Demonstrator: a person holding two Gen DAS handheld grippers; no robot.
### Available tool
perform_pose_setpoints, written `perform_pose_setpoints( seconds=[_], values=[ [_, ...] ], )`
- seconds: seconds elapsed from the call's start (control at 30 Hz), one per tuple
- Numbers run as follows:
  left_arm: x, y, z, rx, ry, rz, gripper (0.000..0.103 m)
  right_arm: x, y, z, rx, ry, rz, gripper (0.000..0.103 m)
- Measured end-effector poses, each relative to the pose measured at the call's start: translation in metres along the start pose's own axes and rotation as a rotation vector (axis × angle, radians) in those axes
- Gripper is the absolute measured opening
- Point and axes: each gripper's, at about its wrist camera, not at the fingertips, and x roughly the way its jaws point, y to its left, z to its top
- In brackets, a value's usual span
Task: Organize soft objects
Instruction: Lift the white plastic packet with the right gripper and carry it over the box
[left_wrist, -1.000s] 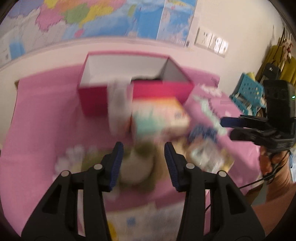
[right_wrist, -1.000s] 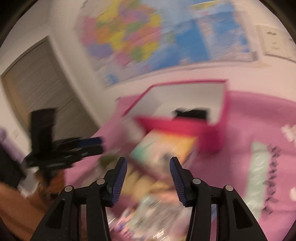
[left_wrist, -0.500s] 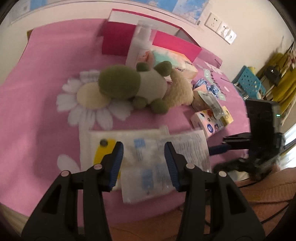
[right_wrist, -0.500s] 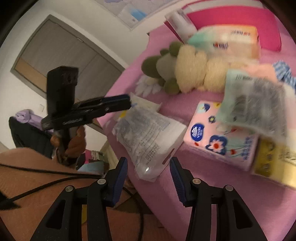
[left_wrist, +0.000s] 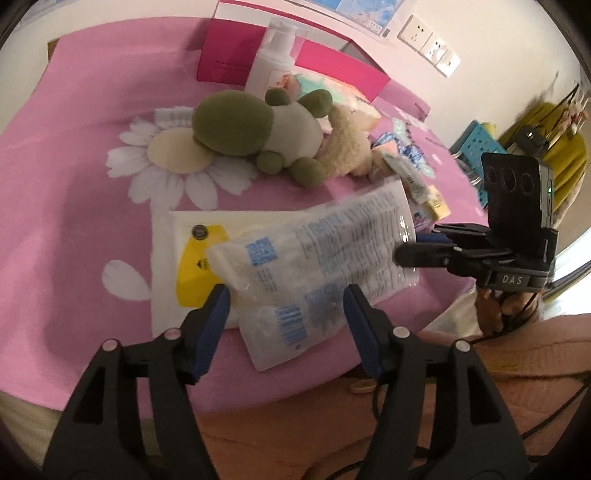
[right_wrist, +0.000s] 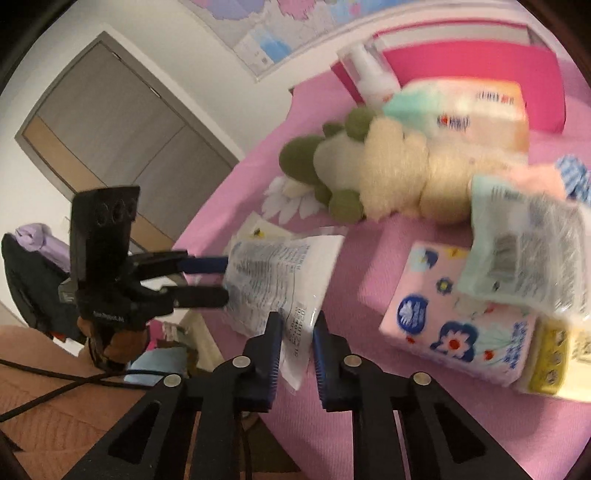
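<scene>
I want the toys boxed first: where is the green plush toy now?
In the left wrist view the green plush toy lies on the pink cloth past the clear packet, against the cream plush, before the white bottle.

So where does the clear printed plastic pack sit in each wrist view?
Left wrist: clear printed pack low centre, between the left gripper fingers.
Right wrist: same pack centre-left, its edge between the closing right gripper fingers.
Shared landmark: green plush toy, behind the pack.
</scene>
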Motion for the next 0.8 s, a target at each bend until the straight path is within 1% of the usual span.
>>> perform_pose_setpoints(
  seconds=[0.03, 0.17, 0.2, 0.23, 0.33, 0.37, 0.4, 0.43, 0.5, 0.6, 0.7, 0.8],
  values=[
    [-0.001, 0.000, 0.001, -0.009, -0.009, -0.029, 0.065, -0.004, 0.001, 0.002, -0.009, -0.013, -0.002, 0.014],
    [-0.006, -0.003, 0.010, -0.017, -0.051, -0.065, 0.065, -0.016, -0.002, 0.011, -0.005, -0.059, -0.001, 0.012],
    [-0.007, -0.003, 0.013, -0.021, -0.060, -0.078, 0.065, -0.014, 0.000, 0.009, 0.004, -0.069, 0.012, 0.011],
    [-0.009, -0.003, 0.017, -0.029, -0.079, -0.104, 0.065, -0.020, -0.004, 0.009, 0.016, -0.079, 0.024, 0.011],
    [-0.008, -0.007, 0.031, -0.029, -0.118, -0.153, 0.065, -0.035, -0.011, 0.015, 0.024, -0.128, 0.008, 0.011],
    [-0.005, -0.010, 0.035, -0.021, -0.127, -0.168, 0.065, -0.043, -0.014, 0.018, 0.029, -0.149, 0.011, 0.009],
    [-0.003, -0.015, 0.040, -0.005, -0.133, -0.167, 0.065, -0.048, -0.013, 0.020, 0.029, -0.163, 0.010, 0.008],
    [-0.001, -0.018, 0.045, 0.009, -0.138, -0.149, 0.065, -0.055, -0.015, 0.023, 0.030, -0.184, -0.003, 0.008],
    [0.007, -0.023, 0.054, 0.027, -0.135, -0.114, 0.065, -0.063, -0.017, 0.026, 0.030, -0.213, -0.024, 0.008],
    [0.020, -0.022, 0.064, 0.029, -0.106, -0.100, 0.065, -0.070, -0.027, 0.029, 0.054, -0.249, -0.057, 0.008],
    [0.032, -0.022, 0.067, 0.029, -0.068, -0.106, 0.065, -0.075, -0.041, 0.031, 0.100, -0.272, -0.066, 0.008],
    [0.048, -0.022, 0.070, 0.026, -0.011, -0.138, 0.065, -0.075, -0.053, 0.028, 0.140, -0.281, -0.075, 0.007]
  ],
)
